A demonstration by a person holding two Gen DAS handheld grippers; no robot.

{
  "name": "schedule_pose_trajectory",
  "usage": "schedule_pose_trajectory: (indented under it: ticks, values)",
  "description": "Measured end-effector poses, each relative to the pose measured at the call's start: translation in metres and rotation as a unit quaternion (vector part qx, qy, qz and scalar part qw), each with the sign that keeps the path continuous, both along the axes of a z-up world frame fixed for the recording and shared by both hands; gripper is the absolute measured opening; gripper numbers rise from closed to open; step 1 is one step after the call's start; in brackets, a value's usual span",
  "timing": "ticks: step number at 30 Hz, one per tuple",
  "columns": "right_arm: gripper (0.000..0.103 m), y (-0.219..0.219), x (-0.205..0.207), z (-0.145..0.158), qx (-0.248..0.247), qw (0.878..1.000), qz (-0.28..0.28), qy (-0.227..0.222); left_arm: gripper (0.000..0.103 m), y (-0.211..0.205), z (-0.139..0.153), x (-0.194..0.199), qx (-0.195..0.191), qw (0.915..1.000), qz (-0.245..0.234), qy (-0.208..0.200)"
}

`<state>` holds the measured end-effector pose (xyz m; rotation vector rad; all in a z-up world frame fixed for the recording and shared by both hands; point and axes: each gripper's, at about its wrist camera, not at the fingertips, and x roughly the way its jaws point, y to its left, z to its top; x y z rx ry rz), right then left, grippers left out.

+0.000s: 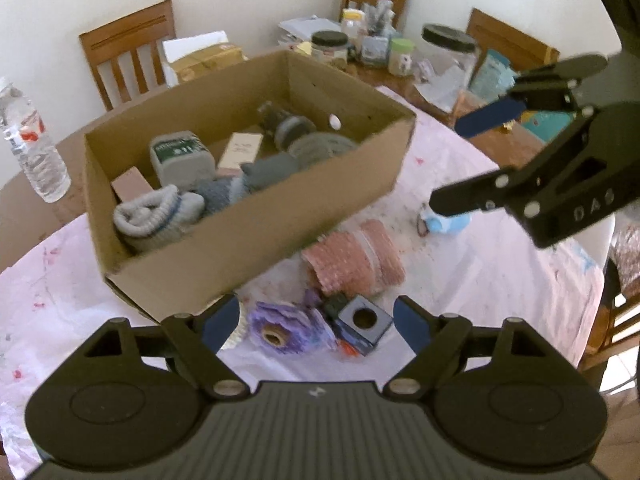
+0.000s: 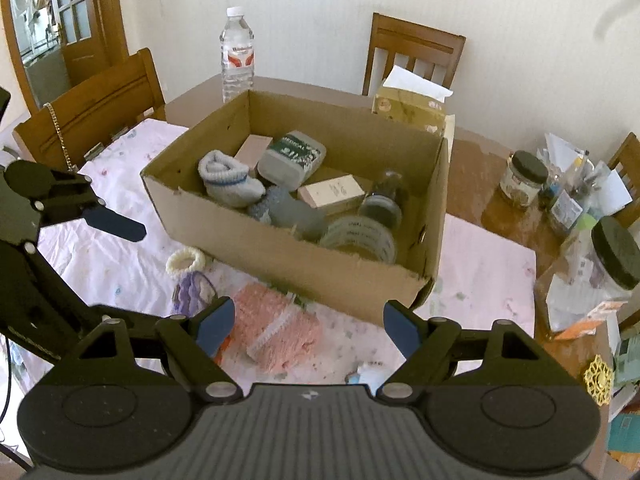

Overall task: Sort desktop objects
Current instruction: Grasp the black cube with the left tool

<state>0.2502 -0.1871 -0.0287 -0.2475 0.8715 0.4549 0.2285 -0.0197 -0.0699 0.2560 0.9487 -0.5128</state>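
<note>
Lying on the tablecloth [image 1: 460,280] just beside the cardboard box's [image 1: 248,236] near wall, the pink knitted bundle [image 1: 354,256] looks soft, light, probably squashy; pinch its banded middle. Left gripper [image 1: 316,320] and right gripper [image 2: 308,324] gape wide, empty.

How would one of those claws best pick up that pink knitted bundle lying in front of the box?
Probably from above, across its short width: the pink bundle lies flat on the tablecloth, soft enough to pinch. The open right claw hangs nearest.

A cardboard box [image 2: 296,256] holding socks and containers sits beyond the pink knit bundle [image 2: 276,332] on the table.
</note>
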Motion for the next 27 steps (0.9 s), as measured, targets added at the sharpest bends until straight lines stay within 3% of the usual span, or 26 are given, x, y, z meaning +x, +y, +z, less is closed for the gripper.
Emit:
schedule_pose_trajectory:
  ticks: [7, 17, 19, 22, 27]
  values:
    - [0.085, -0.008, -0.007, -0.009, -0.002, 1.0, -0.01, 0.014, 0.084, -0.013, -0.018, -0.004, 0.007, 0.9988, -0.04, 0.027]
    - [0.085, -0.019, -0.015, -0.018, -0.005, 0.999, -0.021, 0.024, 0.083, -0.05, -0.042, -0.002, 0.08, 0.9855, -0.149, -0.013]
    - [0.085, -0.021, -0.017, -0.019, -0.006, 0.999, -0.023, 0.025, 0.079, -0.053, -0.046, 0.0, 0.085, 0.9828, -0.163, -0.015]
    - [0.085, -0.025, -0.018, -0.021, -0.006, 0.999, -0.026, 0.029, 0.06, -0.056, -0.051, 0.003, 0.088, 0.9805, -0.175, -0.006]
    - [0.085, -0.03, -0.019, -0.024, -0.006, 0.999, -0.031, 0.034, 0.058, -0.058, -0.055, 0.005, 0.094, 0.9772, -0.19, -0.007]
